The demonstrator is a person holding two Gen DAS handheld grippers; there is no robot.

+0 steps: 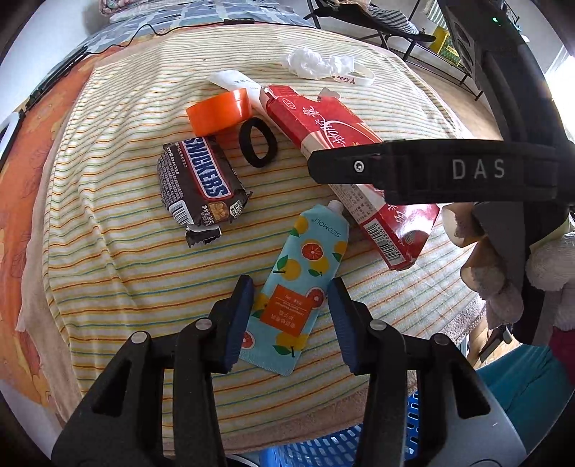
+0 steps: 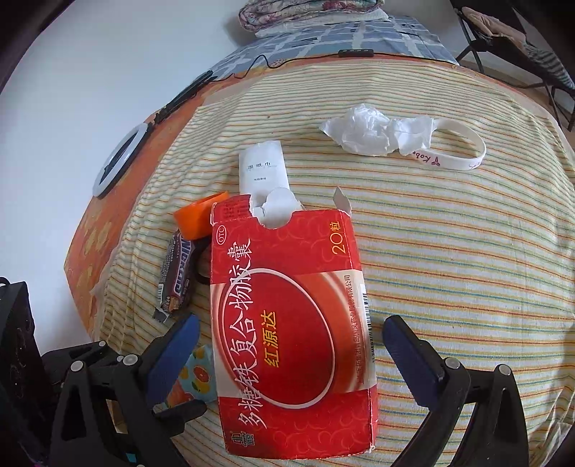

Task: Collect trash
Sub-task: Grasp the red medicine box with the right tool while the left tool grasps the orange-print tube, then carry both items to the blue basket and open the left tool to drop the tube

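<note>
On a striped towel (image 1: 107,258) lie a Snickers wrapper (image 1: 201,186), an orange tape roll (image 1: 219,111), a black hair band (image 1: 258,142), a crumpled white tissue (image 1: 311,63), a white sachet (image 1: 235,82), a fruit-print tube (image 1: 298,283) and a torn red medicine box (image 1: 341,143). My left gripper (image 1: 291,319) is open, its fingers on either side of the tube's lower half. My right gripper (image 2: 291,345) is open, its fingers on either side of the red box (image 2: 287,323). The tissue (image 2: 373,131) and the wrapper (image 2: 176,276) lie beyond it.
A white wristband (image 2: 456,147) lies by the tissue. A blue plastic basket (image 1: 323,449) sits below the towel's near edge. A ring light (image 2: 118,158) and cables lie on the orange sheet at left. Folding chairs (image 1: 377,21) stand at the back right.
</note>
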